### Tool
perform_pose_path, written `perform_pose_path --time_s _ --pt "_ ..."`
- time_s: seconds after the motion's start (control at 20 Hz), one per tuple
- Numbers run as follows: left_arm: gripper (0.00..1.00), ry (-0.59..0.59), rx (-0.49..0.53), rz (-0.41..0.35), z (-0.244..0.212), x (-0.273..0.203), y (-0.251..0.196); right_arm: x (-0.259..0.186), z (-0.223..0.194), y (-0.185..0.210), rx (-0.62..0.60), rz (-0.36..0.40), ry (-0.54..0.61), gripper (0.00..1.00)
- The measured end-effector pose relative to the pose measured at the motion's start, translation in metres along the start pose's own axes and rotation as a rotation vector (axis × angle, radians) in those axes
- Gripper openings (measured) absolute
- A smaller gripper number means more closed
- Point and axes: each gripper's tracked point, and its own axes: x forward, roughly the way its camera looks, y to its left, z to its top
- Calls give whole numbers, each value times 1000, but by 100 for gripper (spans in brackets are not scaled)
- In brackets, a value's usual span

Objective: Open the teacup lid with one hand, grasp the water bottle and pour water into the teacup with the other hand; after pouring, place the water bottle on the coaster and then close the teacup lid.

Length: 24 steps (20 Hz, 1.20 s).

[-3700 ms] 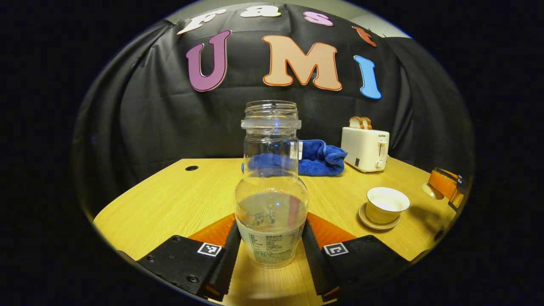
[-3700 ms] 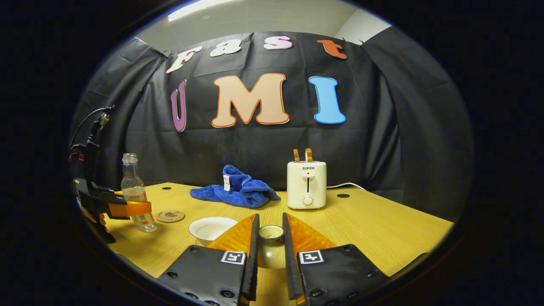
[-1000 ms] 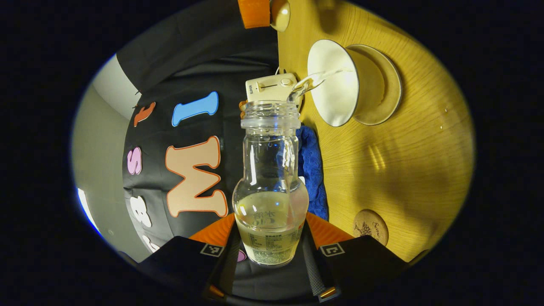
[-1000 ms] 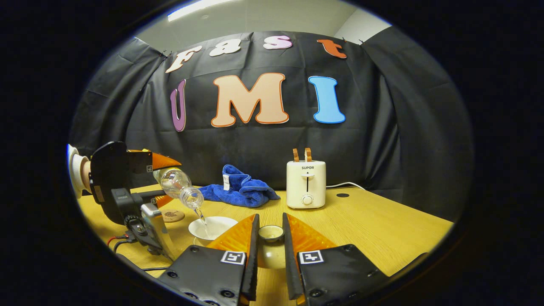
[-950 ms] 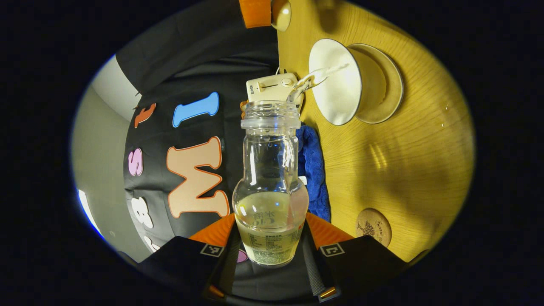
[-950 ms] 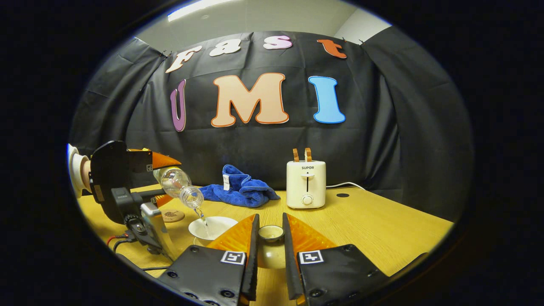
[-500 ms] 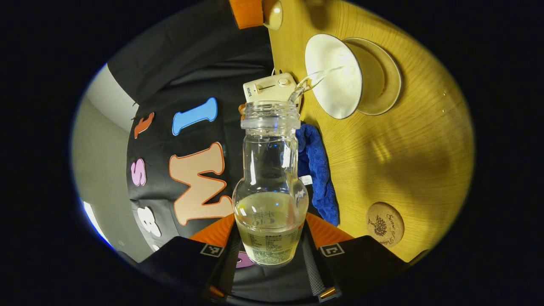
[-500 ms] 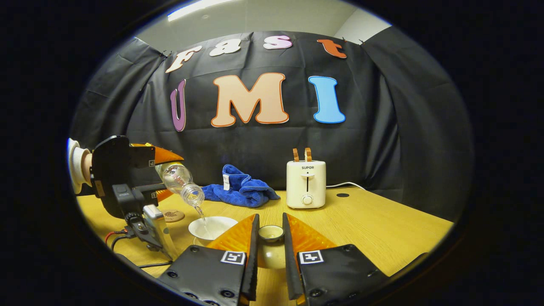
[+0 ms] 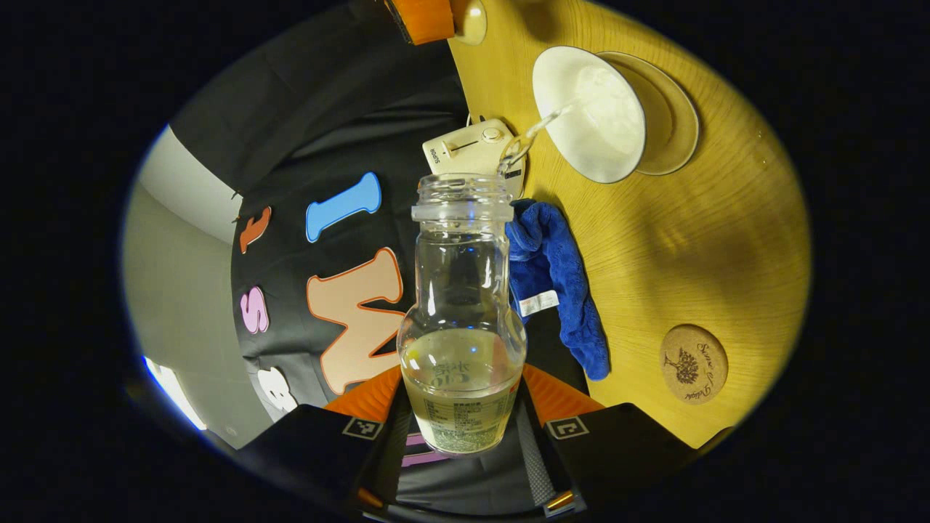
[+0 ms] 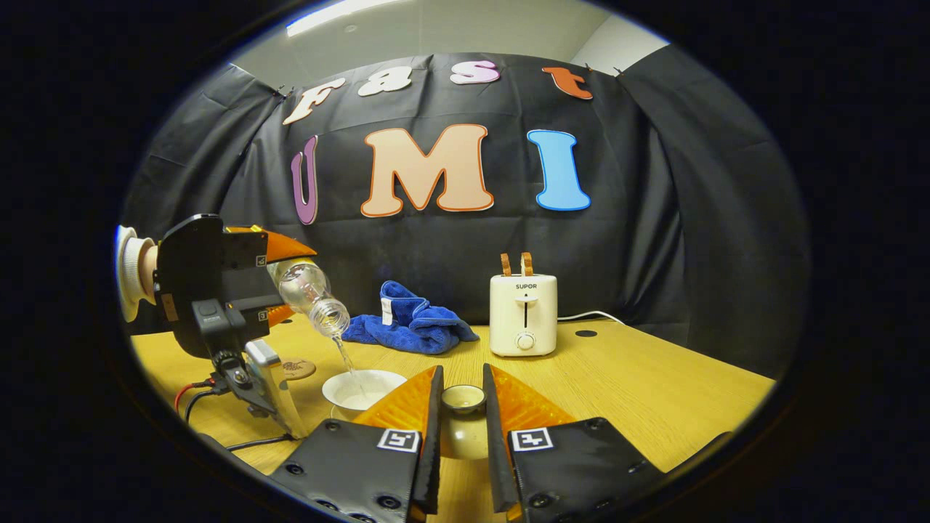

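My left gripper (image 9: pixel 460 428) is shut on a clear, capless water bottle (image 9: pixel 462 312), tipped mouth-down. A thin stream of water runs from its mouth into the open white teacup (image 9: pixel 588 116) on its saucer (image 9: pixel 672 116). In the right gripper view the tilted bottle (image 10: pixel 309 294) hangs above the teacup (image 10: pixel 363 388), with the left gripper (image 10: pixel 280 280) at the left. My right gripper (image 10: pixel 461 414) is shut on the knob of the teacup lid (image 10: pixel 463 398), just right of the cup. A round cork coaster (image 9: pixel 694 363) lies on the table; the same coaster (image 10: pixel 296 367) sits behind the cup.
A blue cloth (image 10: pixel 410 323) and a white toaster (image 10: pixel 524 314) with toast stand at the back of the wooden table (image 10: pixel 654 396). Cables trail from the left gripper's body at the table's left. A sleeve cuff (image 10: pixel 129 272) shows at the far left.
The left gripper has lifted the bottle off the table, tipped it over the cup and kept pouring; over the last second it rose slightly. The right gripper has held still with the lid.
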Motion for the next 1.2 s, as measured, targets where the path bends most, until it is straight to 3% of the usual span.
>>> perform_pose_path --time_s 0.25,0.4,0.6,0.8,1.05,1.2 --pt "66 -7 -5 2 4 3 -4 -1 1 0 0 0 0 31" --pt "66 24 -105 -47 1 3 -24 0 0 0 0 0 0 31" --pt "65 78 -366 -168 2 -1 -62 -1 0 0 0 0 0 32" --pt "65 118 -637 -207 4 -10 -73 -1 0 0 0 0 0 31" --pt "65 167 -1016 -193 -6 -14 -69 0 0 -1 -1 -3 -1 32" --pt "65 199 -1191 -204 -23 -19 -72 0 1 -1 -1 -6 -2 31"
